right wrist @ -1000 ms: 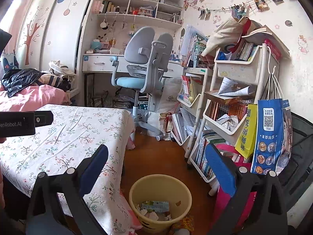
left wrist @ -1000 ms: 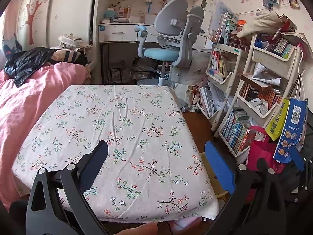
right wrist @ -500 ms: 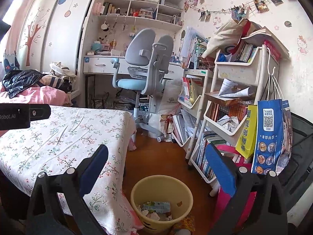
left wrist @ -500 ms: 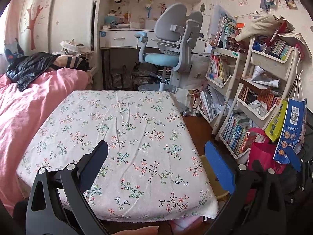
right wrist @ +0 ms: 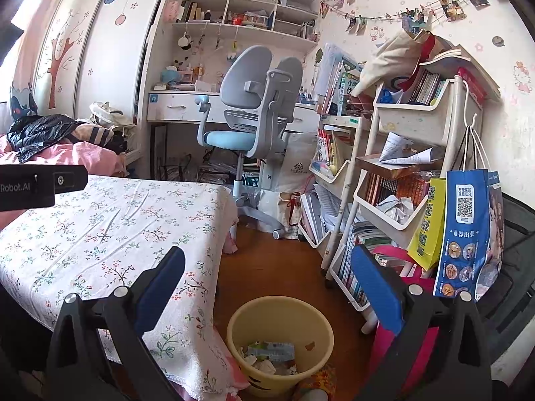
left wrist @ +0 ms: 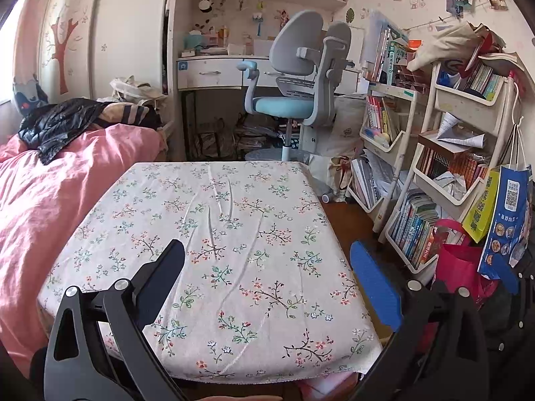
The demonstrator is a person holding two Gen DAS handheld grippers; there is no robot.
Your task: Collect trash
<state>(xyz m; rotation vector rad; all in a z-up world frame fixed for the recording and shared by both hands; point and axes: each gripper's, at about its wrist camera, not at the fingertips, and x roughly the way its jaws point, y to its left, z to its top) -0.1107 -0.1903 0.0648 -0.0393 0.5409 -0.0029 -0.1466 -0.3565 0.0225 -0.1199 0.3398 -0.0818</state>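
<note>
Trash (right wrist: 272, 356) already sits in the yellow bin (right wrist: 321, 330) on the floor, directly below and ahead of the right gripper (right wrist: 267, 287), which hangs released and empty. The left gripper (left wrist: 267, 280), also released, faces the floral surface (left wrist: 220, 234), seemingly bare.

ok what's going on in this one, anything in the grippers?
Nothing held. A person has both grippers open and empty: the left gripper hangs over the floral tablecloth, which shows no trash on it. The right gripper points past the table edge toward the yellow bin on the floor, which has wrappers and crumpled paper in it.
</note>
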